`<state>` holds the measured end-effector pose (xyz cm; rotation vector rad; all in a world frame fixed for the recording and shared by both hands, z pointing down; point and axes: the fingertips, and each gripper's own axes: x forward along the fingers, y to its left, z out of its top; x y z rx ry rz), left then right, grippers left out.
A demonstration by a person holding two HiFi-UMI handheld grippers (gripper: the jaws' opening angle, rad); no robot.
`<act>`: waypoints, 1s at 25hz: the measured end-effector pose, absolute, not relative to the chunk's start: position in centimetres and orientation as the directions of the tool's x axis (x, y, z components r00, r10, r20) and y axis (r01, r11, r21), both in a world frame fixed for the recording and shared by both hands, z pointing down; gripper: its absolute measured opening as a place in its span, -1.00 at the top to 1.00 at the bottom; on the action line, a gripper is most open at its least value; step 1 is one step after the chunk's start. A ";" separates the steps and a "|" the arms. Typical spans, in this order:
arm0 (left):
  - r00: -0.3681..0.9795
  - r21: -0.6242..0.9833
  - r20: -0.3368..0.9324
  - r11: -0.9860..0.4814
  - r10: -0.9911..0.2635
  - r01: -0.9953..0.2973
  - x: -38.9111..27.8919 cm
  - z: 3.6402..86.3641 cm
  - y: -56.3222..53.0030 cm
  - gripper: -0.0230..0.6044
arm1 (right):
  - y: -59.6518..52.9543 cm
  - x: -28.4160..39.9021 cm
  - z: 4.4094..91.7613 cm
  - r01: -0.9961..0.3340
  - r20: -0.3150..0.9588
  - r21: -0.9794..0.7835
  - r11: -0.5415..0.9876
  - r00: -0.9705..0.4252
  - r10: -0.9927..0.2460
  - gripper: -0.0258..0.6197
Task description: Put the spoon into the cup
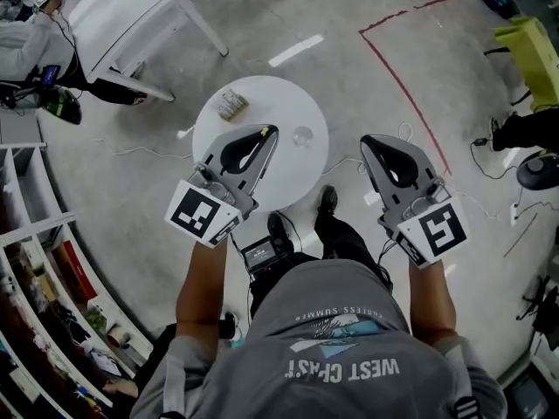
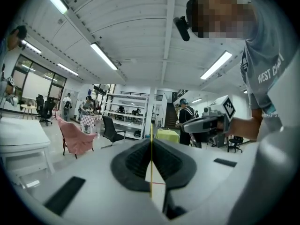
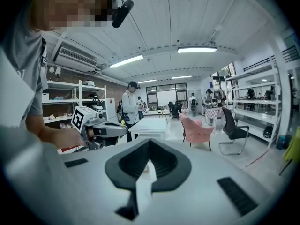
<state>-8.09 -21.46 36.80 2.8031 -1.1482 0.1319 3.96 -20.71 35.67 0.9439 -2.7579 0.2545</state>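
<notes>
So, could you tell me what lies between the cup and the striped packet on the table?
Only bare tabletop between cup and striped packet, in the head view.

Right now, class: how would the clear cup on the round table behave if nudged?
The cup looks clear and small, so probably light and easy to slide on the smooth white table. Upright and seemingly empty, it may tip if nudged high. Glass or plastic is unclear; treat as fragile.

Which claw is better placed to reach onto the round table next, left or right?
Left, probably. The left claw hangs over the round white table, near the clear cup. The right claw is off the table's edge, over the floor. Both are shut and empty.
</notes>
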 end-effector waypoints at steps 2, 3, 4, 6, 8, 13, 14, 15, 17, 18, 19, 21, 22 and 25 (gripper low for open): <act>0.712 0.075 0.133 -0.709 -0.689 -0.701 -7.9 37.7 -21.8 0.92 | -21.0 3.8 36.4 -0.617 0.270 -0.101 0.780 -0.772 -0.576 0.92; 0.713 0.079 0.139 -0.710 -0.688 -0.700 -7.7 38.1 -22.0 0.92 | -21.1 3.8 36.8 -0.616 0.276 -0.105 0.781 -0.772 -0.572 0.92; 0.714 0.085 0.143 -0.710 -0.686 -0.699 -7.6 38.5 -22.1 0.92 | -21.2 3.8 37.1 -0.615 0.282 -0.109 0.781 -0.773 -0.569 0.92; 0.716 0.095 0.150 -0.711 -0.682 -0.697 -7.2 39.3 -22.4 0.92 | -21.3 3.9 37.7 -0.614 0.292 -0.119 0.781 -0.773 -0.563 0.92; 0.720 0.104 0.153 -0.713 -0.677 -0.693 -6.8 40.0 -22.6 0.93 | -21.3 4.2 38.2 -0.615 0.302 -0.127 0.778 -0.771 -0.560 0.92; 0.724 0.143 0.141 -0.710 -0.675 -0.690 -6.1 41.8 -23.6 0.92 | -21.5 5.0 39.5 -0.620 0.320 -0.144 0.771 -0.767 -0.557 0.92; 0.723 0.150 0.137 -0.708 -0.677 -0.690 -6.0 42.2 -23.9 0.92 | -21.5 5.2 39.8 -0.621 0.324 -0.149 0.769 -0.766 -0.555 0.92; 0.723 0.156 0.134 -0.706 -0.678 -0.691 -6.0 42.5 -24.1 0.92 | -21.6 5.3 40.1 -0.622 0.328 -0.156 0.767 -0.765 -0.554 0.92; 0.720 0.168 0.130 -0.701 -0.681 -0.693 -5.9 43.4 -24.5 0.92 | -21.7 5.6 40.7 -0.624 0.337 -0.168 0.763 -0.764 -0.550 0.92; 0.719 0.174 0.126 -0.698 -0.684 -0.694 -5.8 43.9 -24.7 0.92 | -21.8 5.8 41.1 -0.624 0.341 -0.173 0.762 -0.764 -0.548 0.92; 0.717 0.179 0.121 -0.696 -0.686 -0.696 -5.8 44.4 -25.0 0.92 | -21.8 5.9 41.4 -0.623 0.343 -0.176 0.762 -0.765 -0.545 0.92; 0.715 0.190 0.113 -0.691 -0.690 -0.697 -5.6 45.5 -25.3 0.92 | -21.9 6.2 42.1 -0.621 0.348 -0.182 0.763 -0.766 -0.540 0.92; 0.714 0.195 0.112 -0.689 -0.691 -0.698 -5.5 46.0 -25.4 0.92 | -21.9 6.3 42.3 -0.620 0.351 -0.185 0.763 -0.767 -0.538 0.92; 0.708 0.206 0.109 -0.681 -0.698 -0.703 -5.3 47.5 -25.9 0.92 | -22.0 6.5 43.1 -0.616 0.361 -0.197 0.763 -0.769 -0.528 0.92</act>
